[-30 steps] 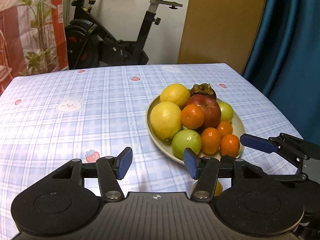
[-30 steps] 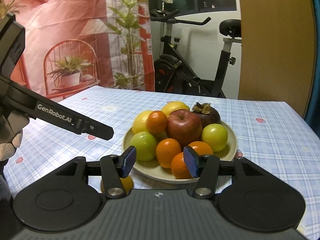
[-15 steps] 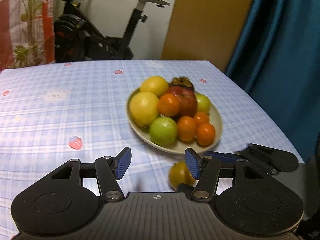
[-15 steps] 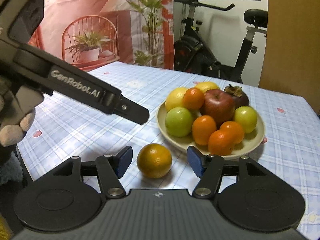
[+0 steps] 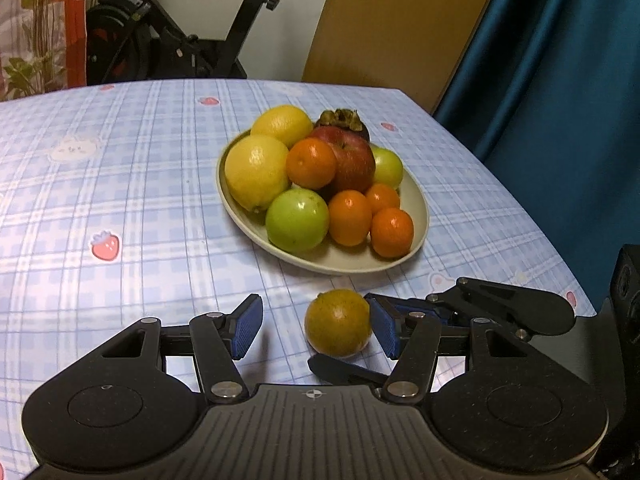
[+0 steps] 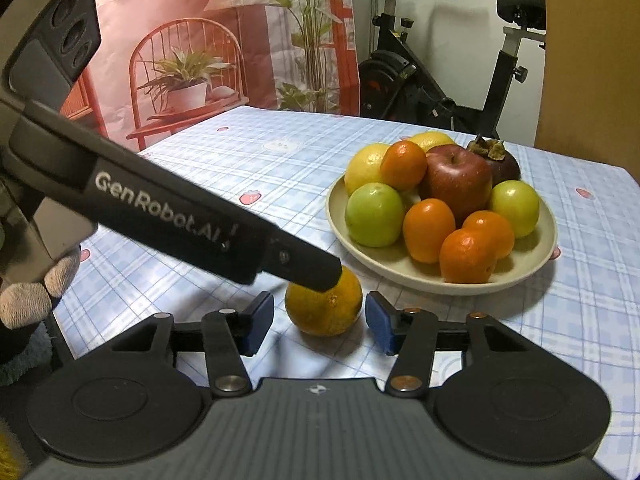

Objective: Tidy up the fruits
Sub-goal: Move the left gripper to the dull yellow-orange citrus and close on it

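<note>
Five oranges [image 5: 338, 322], two lemons [image 5: 256, 170], two green apples [image 5: 297, 220], one red apple [image 5: 354, 158], one mangosteen [image 5: 344, 120].

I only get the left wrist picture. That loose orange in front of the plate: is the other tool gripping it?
Observer: No. In the right wrist view the right tongs stand open around the loose orange, with a gap on each side.
Operator: Is anything else on it?
Observer: One finger of the left tongs crosses over the orange's top in that view. I cannot tell whether it touches.
Operator: Who holds that left tool?
Observer: The left hand, in a grey knitted glove, shows at the picture's left edge.
</note>
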`<state>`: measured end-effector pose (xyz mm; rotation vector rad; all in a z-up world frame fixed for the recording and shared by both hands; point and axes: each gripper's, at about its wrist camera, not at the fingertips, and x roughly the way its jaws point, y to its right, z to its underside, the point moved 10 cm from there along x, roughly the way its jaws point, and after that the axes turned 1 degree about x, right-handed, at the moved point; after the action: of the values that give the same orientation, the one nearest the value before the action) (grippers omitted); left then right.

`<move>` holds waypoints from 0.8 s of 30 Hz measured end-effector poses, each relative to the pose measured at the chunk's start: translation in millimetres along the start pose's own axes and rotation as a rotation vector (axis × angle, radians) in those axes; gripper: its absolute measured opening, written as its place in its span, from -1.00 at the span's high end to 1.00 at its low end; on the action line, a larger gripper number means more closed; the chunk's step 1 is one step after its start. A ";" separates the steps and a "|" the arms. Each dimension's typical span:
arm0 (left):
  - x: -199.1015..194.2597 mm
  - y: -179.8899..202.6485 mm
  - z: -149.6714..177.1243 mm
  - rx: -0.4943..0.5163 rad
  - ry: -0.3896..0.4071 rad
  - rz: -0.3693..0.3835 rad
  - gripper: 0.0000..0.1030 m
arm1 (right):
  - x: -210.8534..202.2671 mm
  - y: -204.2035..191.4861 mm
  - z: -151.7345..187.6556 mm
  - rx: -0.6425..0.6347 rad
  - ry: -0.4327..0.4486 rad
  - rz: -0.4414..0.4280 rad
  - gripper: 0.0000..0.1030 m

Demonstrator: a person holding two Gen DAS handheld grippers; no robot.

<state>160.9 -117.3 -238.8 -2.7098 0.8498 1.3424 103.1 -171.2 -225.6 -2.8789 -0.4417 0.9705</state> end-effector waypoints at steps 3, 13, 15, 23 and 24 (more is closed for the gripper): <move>2.2 0.6 1.7 -0.003 -0.006 0.007 -0.19 | 0.4 2.0 0.7 0.013 -0.003 -0.003 -0.05; -0.4 1.1 2.3 -0.007 0.001 0.012 -0.19 | 1.5 7.0 0.1 0.036 -0.007 -0.002 -0.05; -1.3 2.5 2.6 -0.004 0.004 0.018 -0.19 | 1.8 8.9 -0.6 0.042 -0.008 -0.002 -0.05; 4.0 3.9 4.2 -0.002 -0.006 0.034 -0.17 | 2.1 10.5 -0.1 0.060 -0.009 -0.015 0.02; 5.0 4.0 4.5 -0.003 -0.008 0.034 -0.17 | 2.4 10.5 0.4 0.060 -0.009 -0.017 0.02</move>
<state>158.2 -122.1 -244.4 -2.7024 0.8981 1.3603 107.2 -180.5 -228.9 -2.8137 -0.4287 0.9779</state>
